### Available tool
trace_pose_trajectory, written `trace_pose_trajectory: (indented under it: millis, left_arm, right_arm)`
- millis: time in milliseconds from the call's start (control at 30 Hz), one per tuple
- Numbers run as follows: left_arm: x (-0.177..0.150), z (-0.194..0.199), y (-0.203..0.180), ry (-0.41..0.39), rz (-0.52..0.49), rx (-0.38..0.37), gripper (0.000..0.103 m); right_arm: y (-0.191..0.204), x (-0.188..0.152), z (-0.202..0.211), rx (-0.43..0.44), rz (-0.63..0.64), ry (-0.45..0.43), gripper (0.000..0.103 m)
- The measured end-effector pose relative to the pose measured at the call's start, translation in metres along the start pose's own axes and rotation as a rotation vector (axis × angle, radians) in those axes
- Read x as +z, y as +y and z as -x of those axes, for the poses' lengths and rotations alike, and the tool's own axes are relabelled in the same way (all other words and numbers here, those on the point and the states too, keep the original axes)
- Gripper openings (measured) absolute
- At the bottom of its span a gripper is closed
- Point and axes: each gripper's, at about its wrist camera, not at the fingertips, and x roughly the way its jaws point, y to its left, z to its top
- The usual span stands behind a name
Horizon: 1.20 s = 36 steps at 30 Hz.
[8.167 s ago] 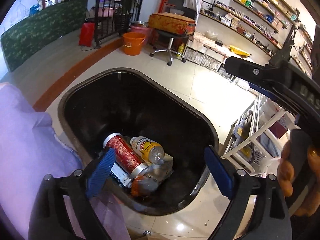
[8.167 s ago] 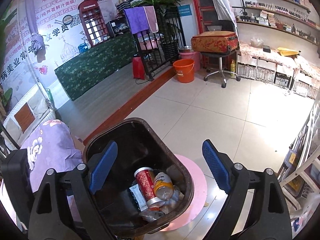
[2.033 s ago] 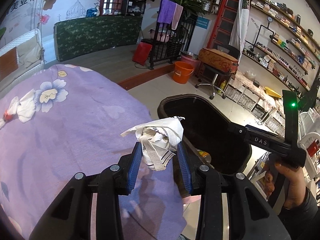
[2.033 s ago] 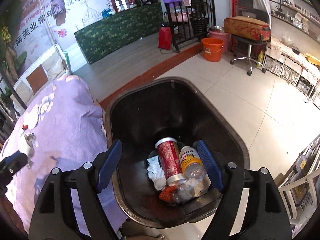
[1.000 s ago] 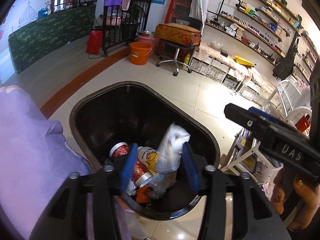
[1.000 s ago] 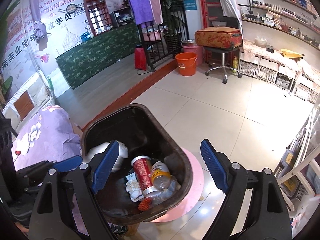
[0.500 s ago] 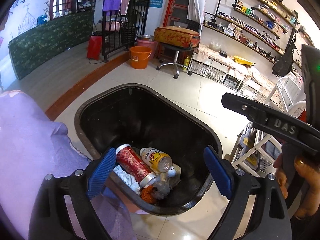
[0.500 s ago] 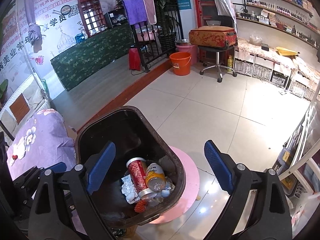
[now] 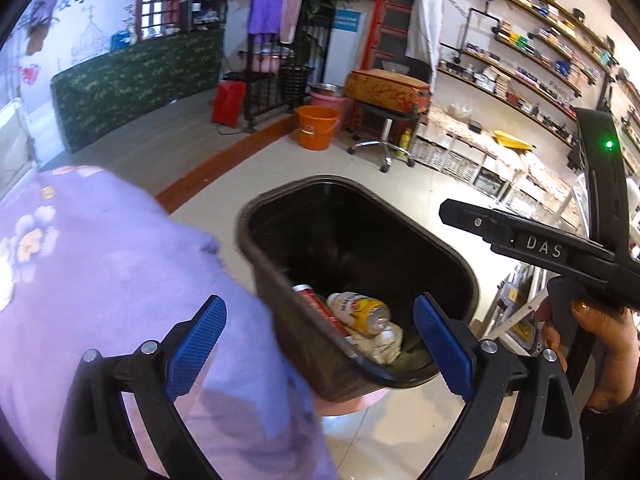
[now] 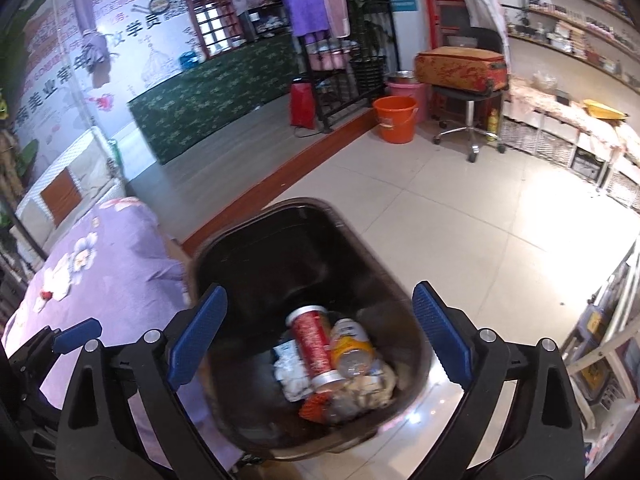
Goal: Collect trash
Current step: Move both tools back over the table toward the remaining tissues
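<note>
Two grippers, left gripper (image 9: 320,344) and right gripper (image 10: 320,332), both spread wide and empty. Just ahead, below the fingers: black trash bin (image 10: 248,248) holding red can (image 10: 314,344), yellow-labelled bottle (image 10: 352,350), crumpled paper (image 10: 292,376). Leftward: purple floral cloth (image 9: 100,260). Far ahead: orange bucket (image 10: 394,118).

The bin (image 10: 384,276) looked like dark plastic with a dull sheen. Inside it, the red can (image 10: 314,344) had a shiny metal rim, the yellow-labelled bottle (image 10: 352,350) was clear glossy plastic, and the white wad (image 9: 380,344) read as crumpled paper. The purple flowered cover (image 9: 100,260) on the left was soft matt cloth. Floor tiles (image 10: 500,232) were smooth and glossy. Ribbed blue pads (image 9: 440,344) looked rubbery on matt black plastic arms.
</note>
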Motion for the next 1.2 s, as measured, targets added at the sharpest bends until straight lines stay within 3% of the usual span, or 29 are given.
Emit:
trace_pose_trajectory:
  millis: [333, 667, 933, 1067, 1200]
  left_arm:
    - [-0.023, 0.04, 0.071, -0.028, 0.134, 0.123, 0.093]
    - [-0.059, 0.088, 0.164, -0.053, 0.294, 0.341, 0.093]
    - [-0.076, 0.111, 0.235, -0.04, 0.319, 0.54, 0.093]
    - [-0.08, 0.118, 0.285, -0.031, 0.359, 0.598, 0.093]
    - [-0.076, 0.113, 0.322, -0.002, 0.327, 0.69, 0.088]
  right_arm:
    - [0.097, -0.005, -0.021, 0.216, 0.151, 0.056, 0.093]
    - [0.205, -0.02, -0.041, 0.392, 0.349, 0.138, 0.093]
    - [0.282, -0.034, -0.061, 0.5, 0.488, 0.217, 0.093]
    - [0.314, -0.037, -0.073, 0.541, 0.527, 0.252, 0.093]
    - [0.346, -0.036, -0.087, 0.567, 0.568, 0.277, 0.093]
